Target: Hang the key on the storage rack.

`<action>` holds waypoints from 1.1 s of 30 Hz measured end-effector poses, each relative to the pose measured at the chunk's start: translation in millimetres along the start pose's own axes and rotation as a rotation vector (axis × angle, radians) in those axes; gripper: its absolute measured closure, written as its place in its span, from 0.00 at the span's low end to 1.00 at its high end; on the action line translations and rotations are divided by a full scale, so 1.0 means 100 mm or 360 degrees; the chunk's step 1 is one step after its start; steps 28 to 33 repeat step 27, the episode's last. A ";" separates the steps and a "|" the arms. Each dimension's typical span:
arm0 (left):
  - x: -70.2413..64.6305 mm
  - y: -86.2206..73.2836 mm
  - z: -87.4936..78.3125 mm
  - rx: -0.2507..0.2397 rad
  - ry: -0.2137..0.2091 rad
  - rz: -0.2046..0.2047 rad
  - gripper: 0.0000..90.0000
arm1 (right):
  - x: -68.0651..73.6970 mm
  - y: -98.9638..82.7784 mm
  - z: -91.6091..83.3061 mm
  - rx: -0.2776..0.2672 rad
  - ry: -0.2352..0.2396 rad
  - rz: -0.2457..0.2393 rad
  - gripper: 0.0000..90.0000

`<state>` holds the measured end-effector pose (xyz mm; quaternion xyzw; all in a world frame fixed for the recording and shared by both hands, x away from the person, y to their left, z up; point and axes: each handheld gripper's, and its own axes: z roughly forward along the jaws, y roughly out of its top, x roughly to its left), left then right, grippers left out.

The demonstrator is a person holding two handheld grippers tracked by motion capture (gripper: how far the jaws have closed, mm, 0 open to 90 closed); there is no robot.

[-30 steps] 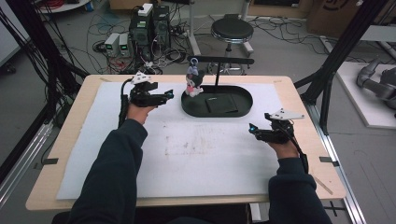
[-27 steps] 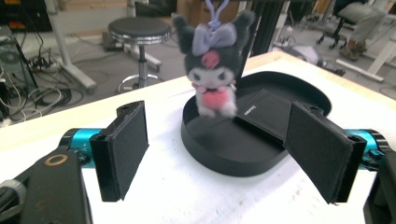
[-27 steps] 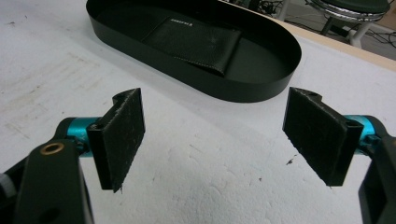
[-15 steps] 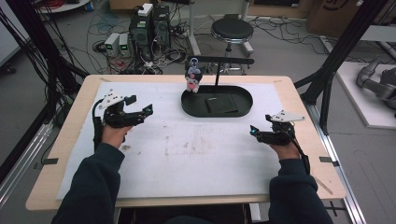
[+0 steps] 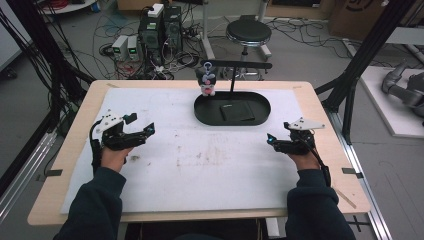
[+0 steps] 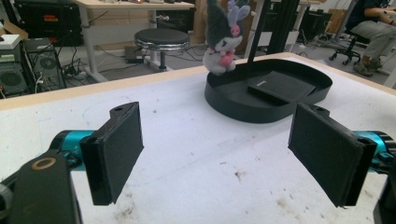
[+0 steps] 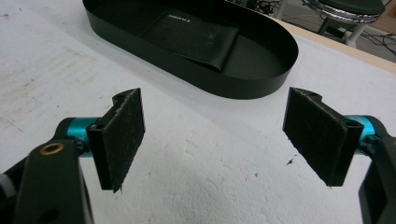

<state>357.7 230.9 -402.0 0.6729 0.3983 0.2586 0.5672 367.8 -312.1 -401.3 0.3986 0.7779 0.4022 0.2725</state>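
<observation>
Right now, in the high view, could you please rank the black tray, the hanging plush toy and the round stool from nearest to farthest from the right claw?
1. Black tray: on the white mat, up and left of the right claw.
2. Hanging plush toy: at the tray's far left end, hung from the stand.
3. Round stool: on the floor beyond the table's far edge.
</observation>
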 end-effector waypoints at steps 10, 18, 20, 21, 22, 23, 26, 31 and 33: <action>0.04 -0.07 0.05 0.0076 -0.0004 -0.0027 0.20 | 0.00 -0.01 0.03 0.0030 0.0010 -0.0012 0.24; 0.07 -0.09 0.06 0.0089 0.0012 -0.0039 0.20 | -0.01 -0.02 0.03 0.0036 0.0016 -0.0002 0.24; 0.08 -0.09 0.05 0.0093 0.0007 -0.0037 0.20 | 0.00 -0.02 0.04 0.0038 0.0017 -0.0002 0.24; 0.07 -0.10 0.05 0.0095 0.0002 -0.0036 0.20 | 0.00 -0.02 0.04 0.0043 0.0019 -0.0005 0.24; 0.07 -0.10 0.05 0.0097 0.0000 -0.0037 0.20 | 0.00 -0.02 0.04 0.0040 0.0018 -0.0003 0.24; 0.07 -0.10 0.06 0.0098 -0.0001 -0.0034 0.20 | 0.00 -0.02 0.04 0.0040 0.0017 -0.0002 0.24; 0.07 -0.10 0.06 0.0104 -0.0004 -0.0030 0.20 | 0.00 -0.02 0.04 0.0043 0.0013 -0.0004 0.24; 0.07 -0.11 0.06 0.0103 -0.0006 -0.0034 0.20 | 0.00 -0.02 0.04 0.0043 0.0010 -0.0008 0.24; 0.07 -0.11 0.06 0.0103 -0.0006 -0.0034 0.20 | 0.00 -0.02 0.04 0.0043 0.0010 -0.0008 0.24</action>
